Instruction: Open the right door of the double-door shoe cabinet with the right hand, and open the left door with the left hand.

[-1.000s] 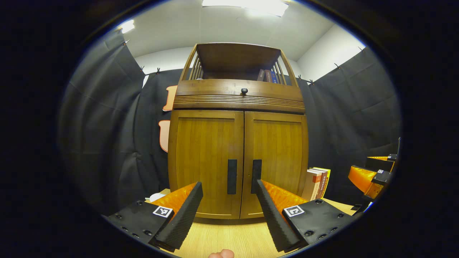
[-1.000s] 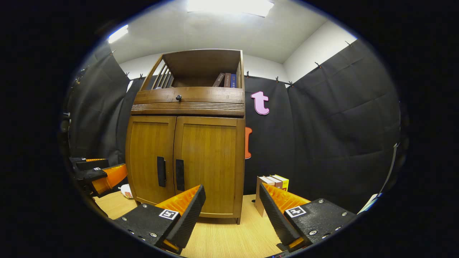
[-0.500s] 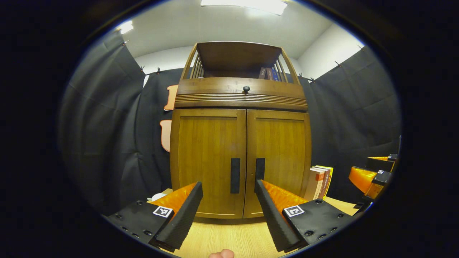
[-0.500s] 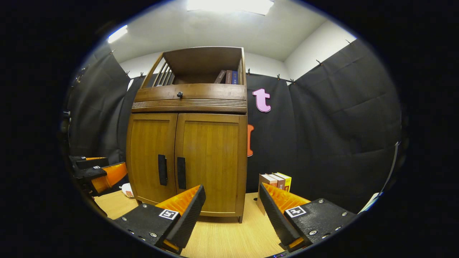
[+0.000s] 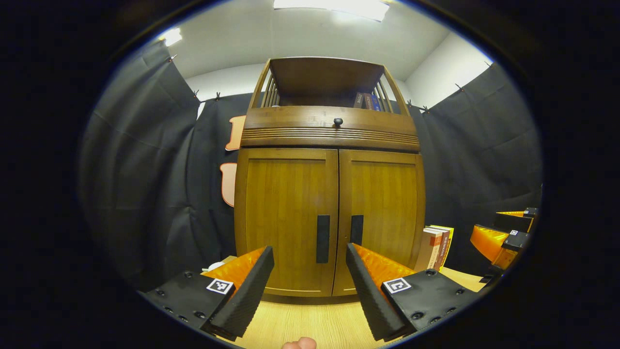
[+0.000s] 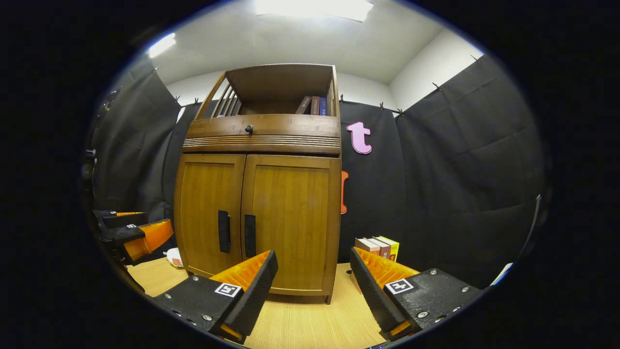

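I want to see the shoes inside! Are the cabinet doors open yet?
Not yet, both are shut. The left door and right door sit flush, edges meeting in the middle, and nothing inside shows. Both grippers are short of the handles.

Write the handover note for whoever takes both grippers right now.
Left gripper: open, holding nothing, facing the cabinet's middle, short of it.
Right gripper: open, holding nothing, aimed at the cabinet's right edge, short of it.
Shoe cabinet: stands on the wooden tabletop; left door and right door both shut. Dark handles flank the centre seam.
Done: nothing yet.
Left: right gripper opens the right door, left gripper the left door.
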Demonstrator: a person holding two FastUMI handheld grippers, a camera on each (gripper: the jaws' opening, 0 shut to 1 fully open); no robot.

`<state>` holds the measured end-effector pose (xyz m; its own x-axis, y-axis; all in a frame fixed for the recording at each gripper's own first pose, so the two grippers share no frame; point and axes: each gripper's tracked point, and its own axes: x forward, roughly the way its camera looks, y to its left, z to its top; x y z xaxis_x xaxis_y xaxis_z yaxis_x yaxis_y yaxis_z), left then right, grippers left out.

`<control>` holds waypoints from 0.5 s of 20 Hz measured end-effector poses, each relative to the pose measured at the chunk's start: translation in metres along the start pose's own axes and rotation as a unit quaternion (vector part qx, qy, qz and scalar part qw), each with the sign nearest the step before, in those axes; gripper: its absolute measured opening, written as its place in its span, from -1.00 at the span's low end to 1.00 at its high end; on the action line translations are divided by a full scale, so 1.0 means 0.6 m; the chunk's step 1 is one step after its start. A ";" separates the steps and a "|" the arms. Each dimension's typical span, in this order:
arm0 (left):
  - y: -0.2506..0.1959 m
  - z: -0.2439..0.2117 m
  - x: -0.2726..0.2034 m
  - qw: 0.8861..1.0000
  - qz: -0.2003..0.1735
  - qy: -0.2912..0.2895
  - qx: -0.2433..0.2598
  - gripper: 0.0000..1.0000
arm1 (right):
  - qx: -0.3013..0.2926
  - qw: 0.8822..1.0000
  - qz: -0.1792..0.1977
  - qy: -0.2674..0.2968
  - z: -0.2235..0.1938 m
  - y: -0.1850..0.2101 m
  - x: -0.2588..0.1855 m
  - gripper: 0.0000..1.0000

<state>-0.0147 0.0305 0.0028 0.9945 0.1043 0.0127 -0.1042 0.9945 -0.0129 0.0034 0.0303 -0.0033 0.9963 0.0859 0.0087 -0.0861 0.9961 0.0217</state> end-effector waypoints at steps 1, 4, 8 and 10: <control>0.001 0.000 -0.001 1.000 0.002 0.000 -0.001 0.99 | -0.001 1.000 0.001 -0.001 0.001 0.001 0.001 0.85; 0.007 0.003 0.000 1.000 0.006 -0.004 0.001 0.99 | -0.003 1.000 0.005 -0.003 0.004 0.005 0.001 0.85; 0.007 0.001 -0.003 1.000 0.003 -0.001 0.002 0.87 | -0.001 1.000 0.014 -0.003 0.003 0.015 0.011 0.85; 0.009 -0.001 -0.006 1.000 0.005 0.000 0.004 0.93 | 0.006 1.000 0.023 -0.002 0.005 0.024 0.022 0.85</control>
<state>-0.0186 0.0355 0.0020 0.9935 0.1136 0.0119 -0.1135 0.9935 -0.0053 0.0150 0.0459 0.0000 0.9912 0.1313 0.0145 -0.1317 0.9908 0.0323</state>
